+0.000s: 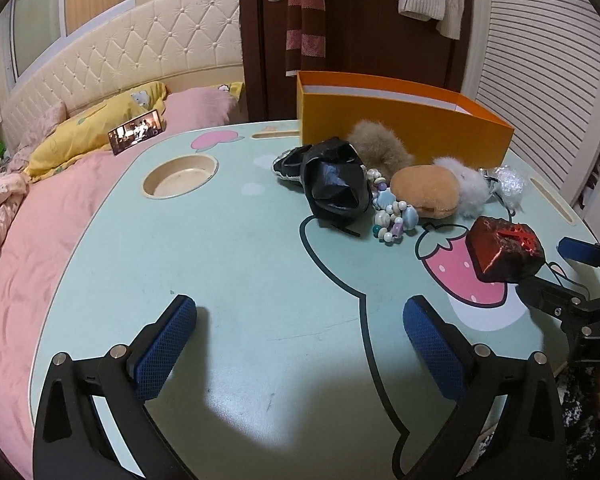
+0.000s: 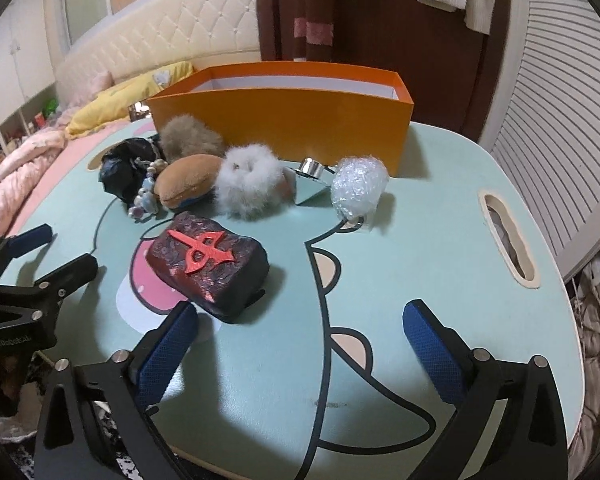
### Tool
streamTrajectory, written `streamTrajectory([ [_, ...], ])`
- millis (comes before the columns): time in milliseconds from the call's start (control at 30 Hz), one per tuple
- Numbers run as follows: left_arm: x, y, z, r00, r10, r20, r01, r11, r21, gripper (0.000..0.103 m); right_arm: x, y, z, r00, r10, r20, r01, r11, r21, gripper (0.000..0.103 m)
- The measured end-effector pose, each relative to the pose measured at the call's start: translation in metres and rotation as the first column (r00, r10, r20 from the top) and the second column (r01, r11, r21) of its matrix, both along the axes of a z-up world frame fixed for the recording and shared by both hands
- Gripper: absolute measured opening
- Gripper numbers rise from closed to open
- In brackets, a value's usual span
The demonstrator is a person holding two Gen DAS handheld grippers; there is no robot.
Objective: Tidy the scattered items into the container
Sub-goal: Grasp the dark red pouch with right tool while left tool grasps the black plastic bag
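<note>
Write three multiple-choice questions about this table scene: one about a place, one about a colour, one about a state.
1. Where does the box stand?
A. at the table's far edge, behind the items
B. on the bed
C. between the grippers

2. What colour is the symbol on the dark block?
A. green
B. red
C. white

3. How is the right gripper?
A. shut on the block
B. shut on nothing
C. open, holding nothing

Answers:
1 A, the items lie in front of it.
2 B, the raised sign is red.
3 C, its fingers stand wide apart with only table between them.
</note>
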State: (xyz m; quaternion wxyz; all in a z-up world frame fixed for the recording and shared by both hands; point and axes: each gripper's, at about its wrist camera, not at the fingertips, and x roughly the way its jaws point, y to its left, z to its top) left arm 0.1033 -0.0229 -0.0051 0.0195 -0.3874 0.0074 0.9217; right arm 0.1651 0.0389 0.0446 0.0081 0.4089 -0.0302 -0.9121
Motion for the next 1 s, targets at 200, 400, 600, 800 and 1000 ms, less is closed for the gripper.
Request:
streamTrajectory([
  [200,-0.001,-0.001,0.000,1.000,-0.001,0.000,0.001,1.000,0.001,0.103,0.004,-0.008,0.018,0.991,0.091,-0.094,-0.093,0.995,-0.022,0.098],
  [400,-0.002,-0.001,0.001,1.000,-0.002,0.000,0.002,1.000,0.000,0.103,-0.013,-0.017,0.020,0.985,0.148,-0.086,-0.154,0.986,-0.059,0.084],
  [600,-0.003,-0.002,0.002,1.000,-0.008,0.021,0.008,1.000,0.001,0.103,-0.026,-0.029,0.018,0.978,0.191,-0.087,-0.195,0.980,-0.043,0.084],
  [800,-0.017,-0.019,0.028,1.000,-0.005,0.007,0.005,0.999,0.033,0.103,-0.037,-0.031,0.011,0.975,0.217,-0.048,-0.220,0.974,-0.060,0.067],
  [1000,-0.065,-0.035,0.048,0.995,-0.071,0.065,0.055,0.972,0.227,0.103,-0.035,-0.026,0.010,0.977,0.205,-0.053,-0.210,0.974,-0.090,0.066],
])
